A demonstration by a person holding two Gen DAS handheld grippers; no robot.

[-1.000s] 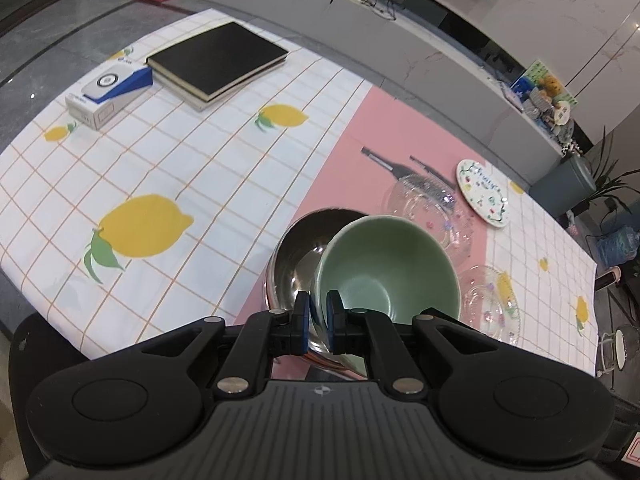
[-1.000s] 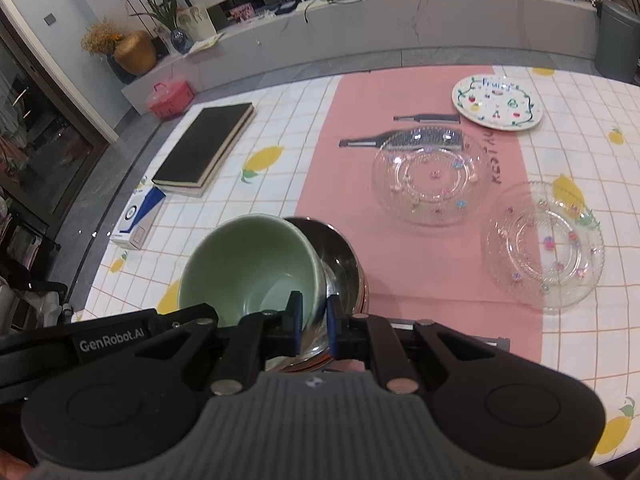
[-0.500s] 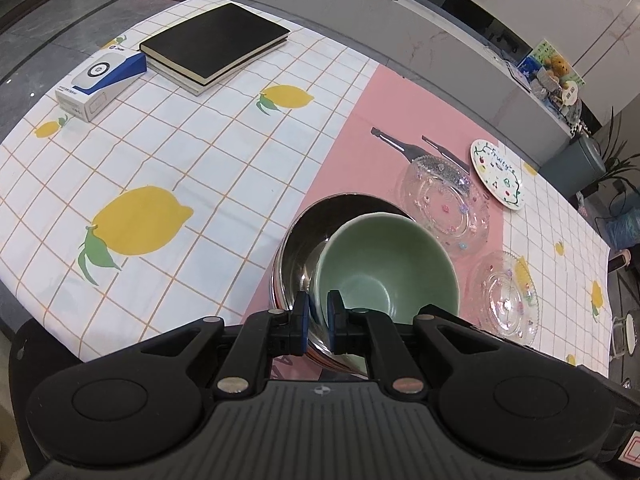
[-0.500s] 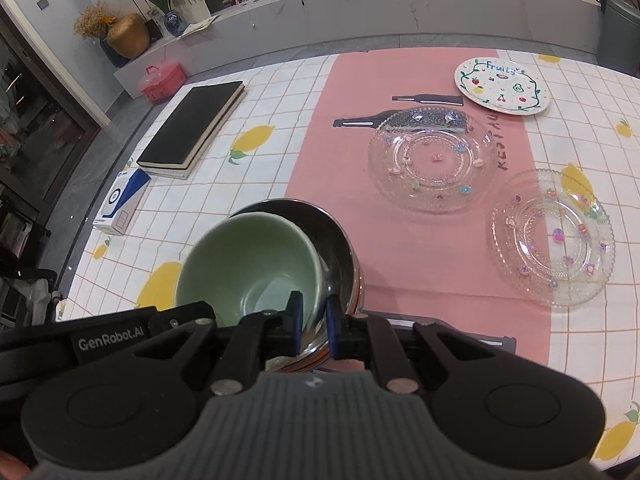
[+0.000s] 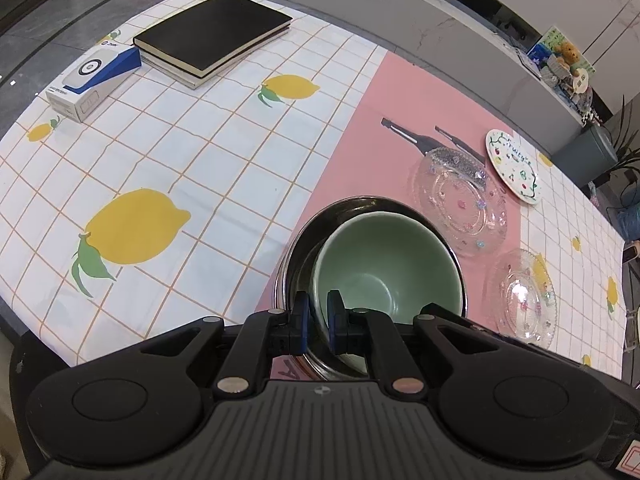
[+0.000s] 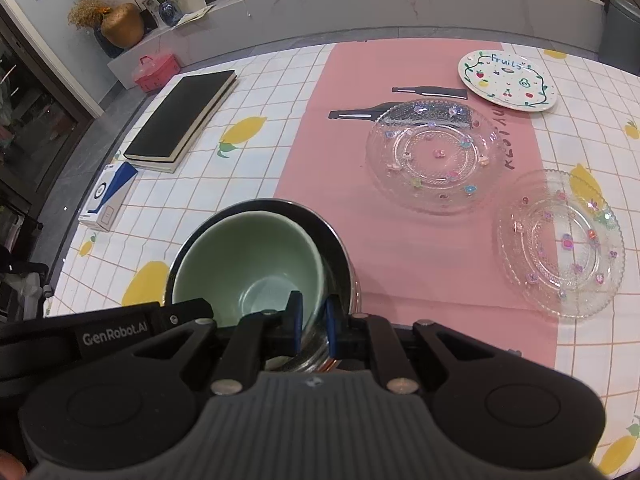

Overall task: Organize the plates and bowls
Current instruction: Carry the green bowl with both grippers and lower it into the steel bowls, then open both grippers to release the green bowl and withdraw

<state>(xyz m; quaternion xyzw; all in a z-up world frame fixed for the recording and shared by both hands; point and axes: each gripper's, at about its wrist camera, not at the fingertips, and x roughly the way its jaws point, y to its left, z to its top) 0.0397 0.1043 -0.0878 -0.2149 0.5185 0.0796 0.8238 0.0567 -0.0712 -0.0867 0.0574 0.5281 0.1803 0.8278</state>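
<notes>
A pale green bowl sits tilted inside a larger steel bowl on the pink runner near the table's front edge. My left gripper is shut on the green bowl's near rim, one pad inside and one outside. On the opposite side of the rim my right gripper is shut the same way. A large glass plate, a small glass plate and a white fruit-painted plate lie apart to the right.
Two stacked black books and a blue-and-white box lie at the far left of the lemon-print tablecloth. The table's front edge runs close beneath both grippers. A red case stands on the floor beyond.
Both grippers have sunk with the green bowl. It hung above and across the steel bowl's rim before; now it rests down inside the steel bowl.
</notes>
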